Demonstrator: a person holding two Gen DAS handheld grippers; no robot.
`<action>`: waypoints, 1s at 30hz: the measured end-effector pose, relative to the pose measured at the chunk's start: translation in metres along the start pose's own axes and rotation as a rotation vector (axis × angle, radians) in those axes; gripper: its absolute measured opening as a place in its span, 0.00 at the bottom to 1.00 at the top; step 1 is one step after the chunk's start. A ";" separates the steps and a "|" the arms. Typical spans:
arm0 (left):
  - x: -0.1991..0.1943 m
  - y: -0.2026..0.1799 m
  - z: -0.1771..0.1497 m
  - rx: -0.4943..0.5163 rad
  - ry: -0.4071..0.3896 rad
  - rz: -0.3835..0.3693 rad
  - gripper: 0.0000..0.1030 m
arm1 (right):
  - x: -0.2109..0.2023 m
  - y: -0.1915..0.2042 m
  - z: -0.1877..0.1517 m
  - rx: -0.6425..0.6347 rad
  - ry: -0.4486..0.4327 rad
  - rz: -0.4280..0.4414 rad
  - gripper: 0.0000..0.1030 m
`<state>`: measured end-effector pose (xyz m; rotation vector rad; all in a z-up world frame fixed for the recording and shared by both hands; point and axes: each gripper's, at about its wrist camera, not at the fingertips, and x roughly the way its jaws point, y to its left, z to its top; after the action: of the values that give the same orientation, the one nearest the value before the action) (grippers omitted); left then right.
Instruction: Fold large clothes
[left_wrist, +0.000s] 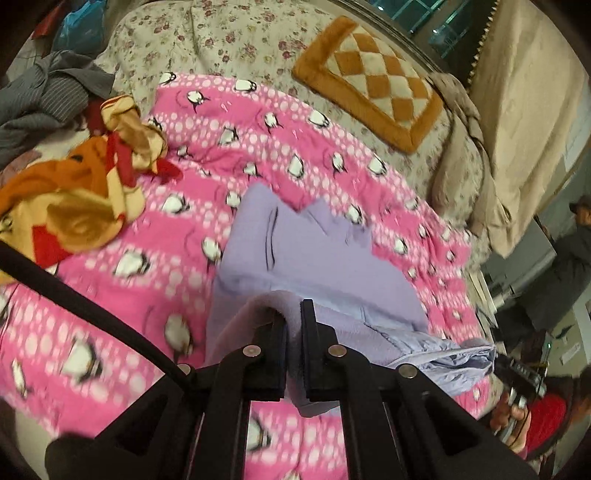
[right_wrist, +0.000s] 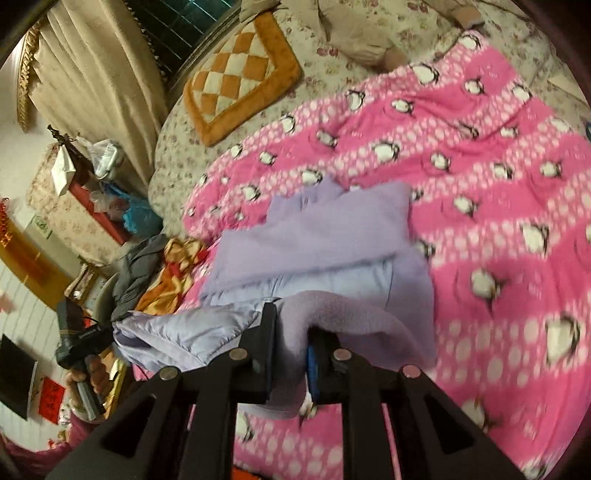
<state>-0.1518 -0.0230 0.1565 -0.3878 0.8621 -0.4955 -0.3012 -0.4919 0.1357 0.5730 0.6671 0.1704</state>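
A lilac fleece-lined jacket lies on a pink penguin-print blanket spread over the bed. My left gripper is shut on the jacket's near hem, and the fleece edge is pinched between its black jaws and lifted off the blanket. In the right wrist view the same jacket is partly folded, its quilted shiny side hanging to the left. My right gripper is shut on a bunched fold of the fleece hem. The other gripper shows at the far left, in a hand.
An orange-and-cream checked cushion lies at the far side on the floral bedspread. An orange and red blanket and grey clothes are heaped to the left. Beige curtains hang by the window. A person stands at the right edge.
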 end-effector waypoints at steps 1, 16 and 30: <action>0.006 0.001 0.004 -0.007 -0.003 0.005 0.00 | 0.007 0.000 0.006 -0.002 -0.003 -0.013 0.13; 0.099 0.004 0.082 -0.015 -0.030 0.123 0.00 | 0.080 -0.039 0.077 0.046 -0.039 -0.153 0.13; 0.218 0.036 0.123 -0.081 0.027 0.218 0.00 | 0.178 -0.101 0.127 0.168 0.000 -0.189 0.13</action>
<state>0.0755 -0.0996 0.0758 -0.3571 0.9405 -0.2657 -0.0858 -0.5749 0.0657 0.6673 0.7355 -0.0628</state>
